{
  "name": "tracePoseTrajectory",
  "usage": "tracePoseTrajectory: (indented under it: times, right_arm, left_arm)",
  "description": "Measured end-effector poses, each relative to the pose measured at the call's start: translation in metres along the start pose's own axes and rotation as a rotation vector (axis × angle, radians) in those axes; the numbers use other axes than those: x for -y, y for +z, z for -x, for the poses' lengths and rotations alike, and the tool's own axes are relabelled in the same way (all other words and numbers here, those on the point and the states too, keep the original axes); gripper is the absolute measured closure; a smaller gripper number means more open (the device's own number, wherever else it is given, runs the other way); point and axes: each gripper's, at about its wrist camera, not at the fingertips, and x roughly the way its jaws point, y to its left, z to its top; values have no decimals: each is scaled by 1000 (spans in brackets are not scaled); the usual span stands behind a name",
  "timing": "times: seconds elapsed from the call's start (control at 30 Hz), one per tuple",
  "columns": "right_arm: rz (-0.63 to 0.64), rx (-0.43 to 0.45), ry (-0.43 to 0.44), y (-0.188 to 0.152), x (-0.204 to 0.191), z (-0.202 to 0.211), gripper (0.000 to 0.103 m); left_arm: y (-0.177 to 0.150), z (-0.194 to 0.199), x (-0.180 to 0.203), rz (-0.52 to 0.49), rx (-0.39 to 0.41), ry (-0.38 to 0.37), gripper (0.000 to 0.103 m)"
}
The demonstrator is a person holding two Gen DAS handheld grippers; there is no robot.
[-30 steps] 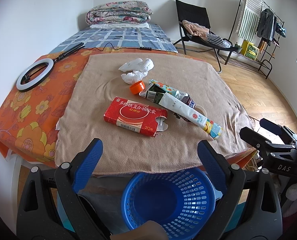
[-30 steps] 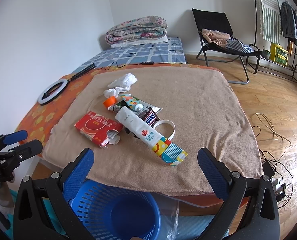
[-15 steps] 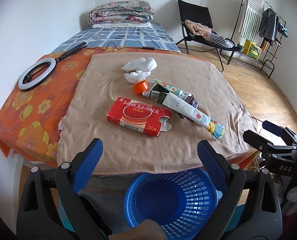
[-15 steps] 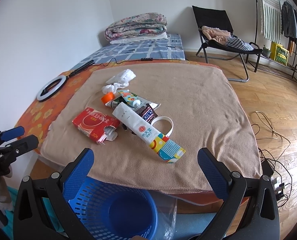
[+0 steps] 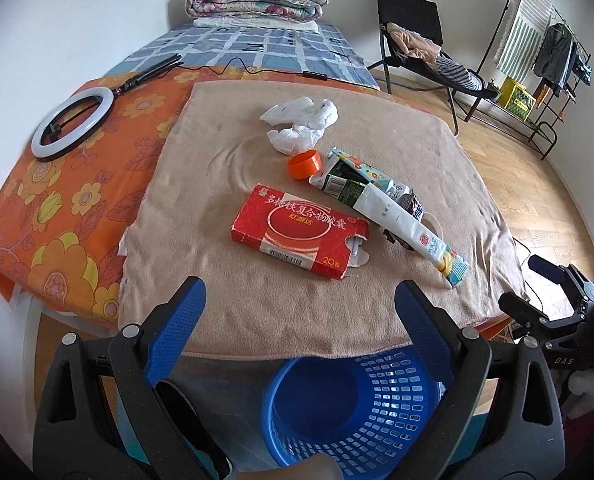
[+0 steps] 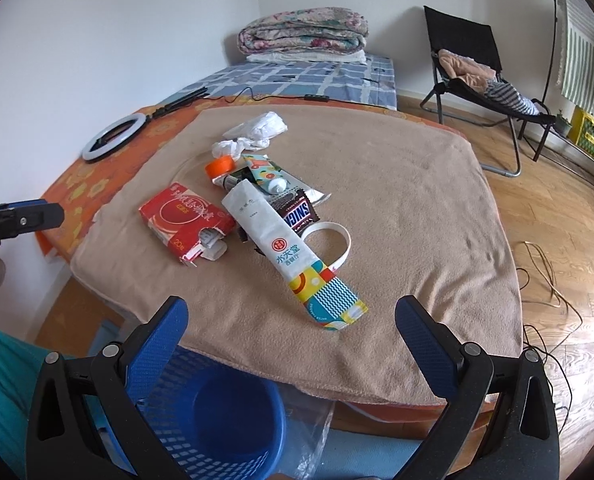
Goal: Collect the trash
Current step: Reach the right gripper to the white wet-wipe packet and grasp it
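Our left gripper (image 5: 299,300) hangs released at the bottom of its frame, blue-padded fingers spread wide over the near edge of the tan blanket (image 5: 397,128); our right gripper (image 6: 291,320) is likewise released, its fingers wide apart and holding nothing.

The trash lies in a loose cluster at the centre of both frames. A red medicine box (image 5: 299,238), one end flap torn open, sits nearest the left gripper. Just right of it, a long white paper sleeve (image 6: 275,236) with a bright patterned end runs diagonally toward the lower right, overlapping a Snickers wrapper (image 6: 299,212) and a white ring-shaped strip (image 6: 339,240). Above these we see a flattened drink carton (image 5: 349,184), an orange cap (image 5: 304,163) touching its top end, and crumpled white tissue (image 5: 299,126) toward the upper centre.

A blue perforated plastic basket (image 5: 377,408) stands on the floor below the blanket's near edge, at the bottom centre of the left view and bottom left of the right view.

At the upper left, a ring light (image 5: 71,122) rests on an orange floral sheet (image 5: 37,208). A black folding chair (image 6: 469,64) with clothes stands at the upper right.
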Motion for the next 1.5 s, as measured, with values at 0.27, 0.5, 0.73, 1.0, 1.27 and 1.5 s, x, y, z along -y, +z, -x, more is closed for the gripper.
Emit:
tracePoseTrajectory:
  times: [0.27,0.5,0.73,1.0,1.27,1.5]
  right_arm:
    - [92,-59,34,22,-4,-43,6]
    - [166,-142,62,27,-10,-83,9]
    - [221,-168,61,30,-14,-100,10]
    - [239,-208,69,32,-17,-118,24]
    - [265,-223,45,31,-22,-126,31]
    - [204,-258,96,32,-10,-128,69]
  left_arm:
    - [59,-37,0,7,-9,-47,6]
    - [93,-102,-14,125,-120,-124,23]
    - [116,-164,-33,276,-205,-187,30]
    - [125,-206,-28,304,-254,-192,36]
    - [125,-223,-30,325,-276,-201,57]
    - [123,-219,-34,314,-260,-194,57]
